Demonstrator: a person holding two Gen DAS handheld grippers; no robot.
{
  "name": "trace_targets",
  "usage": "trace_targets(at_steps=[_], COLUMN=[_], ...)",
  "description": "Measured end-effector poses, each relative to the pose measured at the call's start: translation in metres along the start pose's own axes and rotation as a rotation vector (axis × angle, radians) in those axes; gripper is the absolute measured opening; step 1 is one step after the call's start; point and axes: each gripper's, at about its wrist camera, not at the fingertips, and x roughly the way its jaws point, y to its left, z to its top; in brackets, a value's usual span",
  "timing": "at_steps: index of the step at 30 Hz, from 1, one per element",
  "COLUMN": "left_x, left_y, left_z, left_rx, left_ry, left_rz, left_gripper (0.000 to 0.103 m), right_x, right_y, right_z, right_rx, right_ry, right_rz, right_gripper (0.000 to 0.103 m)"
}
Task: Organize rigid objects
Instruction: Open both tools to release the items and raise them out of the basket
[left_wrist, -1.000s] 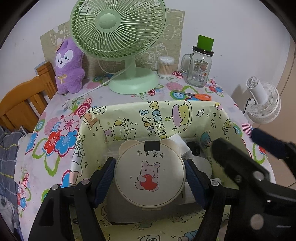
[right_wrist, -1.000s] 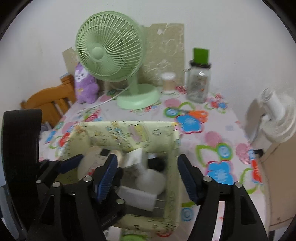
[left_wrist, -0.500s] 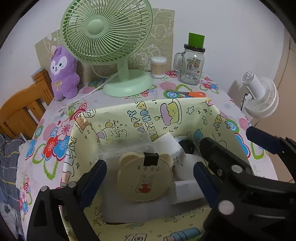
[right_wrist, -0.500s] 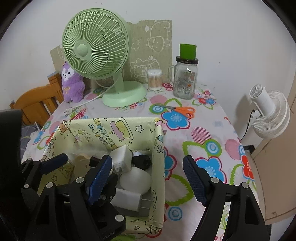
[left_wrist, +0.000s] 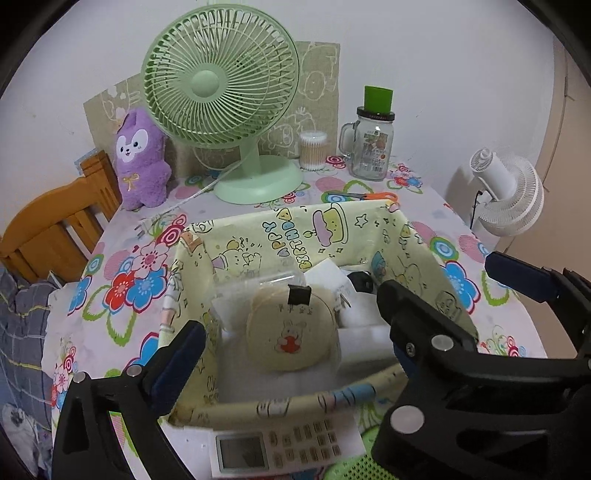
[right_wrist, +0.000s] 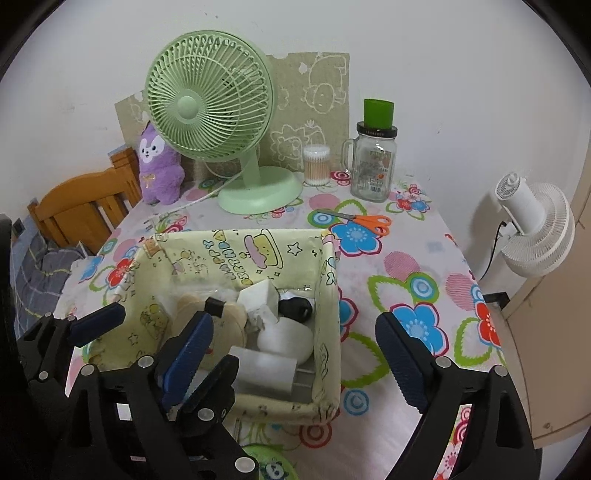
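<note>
One round cream case with a red-and-white rabbit print and a black tab (left_wrist: 291, 328), lying inside the yellow cartoon-print fabric basket (left_wrist: 295, 236), printed face tilted up toward camera, black tab toward the basket's far wall; round, so no clear long axis. Left of centre in the basket. A second ago pinched between the left pads; now released, resting in the basket.

Beside the case inside the basket: one white cube-shaped adapter (right_wrist: 258, 295), one small black object (right_wrist: 295, 308), one white rounded piece (right_wrist: 286, 339), one white rectangular block (right_wrist: 266, 369), one clear plastic box (left_wrist: 255, 284) behind the case.

Left gripper (left_wrist: 291, 354) spread wide, jaws just been opening, nothing pressed between pads, pulled back above the basket's near edge. Right gripper (right_wrist: 295, 350) also spread, jaws just been opening, one finger over the basket, the other outside its right wall, holding nothing.

Just in front of the basket: one white remote control with a screen and buttons (left_wrist: 280, 450). Behind the basket: one pair of orange-handled scissors (right_wrist: 364, 221), one green desk fan (right_wrist: 210, 110), one glass mug jar with a green cap (right_wrist: 373, 162), one tub of cotton swabs (right_wrist: 316, 166), one purple plush toy (right_wrist: 157, 170). Right of the basket, off the floral tablecloth (right_wrist: 406, 266): one white fan (right_wrist: 532, 229).
</note>
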Motion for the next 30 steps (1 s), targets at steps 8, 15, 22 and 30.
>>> trace_targets(at_steps=[8,15,22,30], left_x=[-0.017,-0.029,-0.039,-0.048], left_y=[0.001,0.001,0.002,0.002], left_z=[-0.012,-0.023,-0.034,-0.047], left_rx=[-0.009,-0.018,-0.026,-0.037], left_ry=[-0.015,-0.020,-0.025,-0.030], left_rz=[-0.007,-0.011,-0.015,-0.019], left_gripper=[0.103,0.103,0.103,0.103], right_x=[-0.019,-0.031,-0.041,-0.052], right_y=[0.005,0.009,0.013,0.017], right_z=[-0.011,-0.020,-0.030,-0.042], right_rx=[-0.002,-0.016,-0.025,-0.034], right_ry=[-0.011,-0.015,-0.017,-0.020], right_rz=[0.001,-0.003,0.000,0.000], right_gripper=[0.094,0.094,0.094,0.094])
